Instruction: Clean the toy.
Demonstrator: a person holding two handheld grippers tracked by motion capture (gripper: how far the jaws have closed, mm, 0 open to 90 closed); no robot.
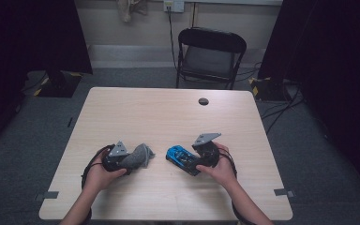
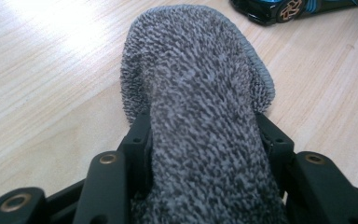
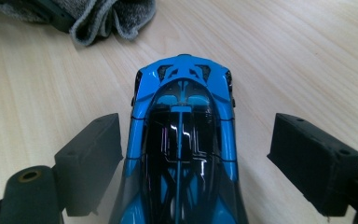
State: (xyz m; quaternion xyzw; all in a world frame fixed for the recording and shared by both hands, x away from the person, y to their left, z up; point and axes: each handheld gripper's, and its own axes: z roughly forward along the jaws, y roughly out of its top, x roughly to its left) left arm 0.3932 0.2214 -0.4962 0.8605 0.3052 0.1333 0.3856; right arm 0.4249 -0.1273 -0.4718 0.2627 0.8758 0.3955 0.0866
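Left tool (image 1: 130,159) is clamped on a grey cloth (image 2: 200,107); right tool (image 1: 194,161) stands open, a blue car (image 3: 184,140) between its jaws on the worktop (image 1: 168,112)

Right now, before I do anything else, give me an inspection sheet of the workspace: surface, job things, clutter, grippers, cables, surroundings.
Surface: light wood-grain table with a dark round grommet near the far edge.
Job's things: grey knitted cloth and blue toy car, lying side by side near the person's edge, apart from each other.
Clutter: nothing seen.
Grippers: left gripper shut on the cloth, which bulges out past the jaws. Right gripper open, a jaw on either side of the car, gaps showing on both sides.
Cables: one trails from each gripper toward the person; more lie on the floor at the right.
Surroundings: black folding chair beyond the table, dark curtains on both sides, grey carpet.
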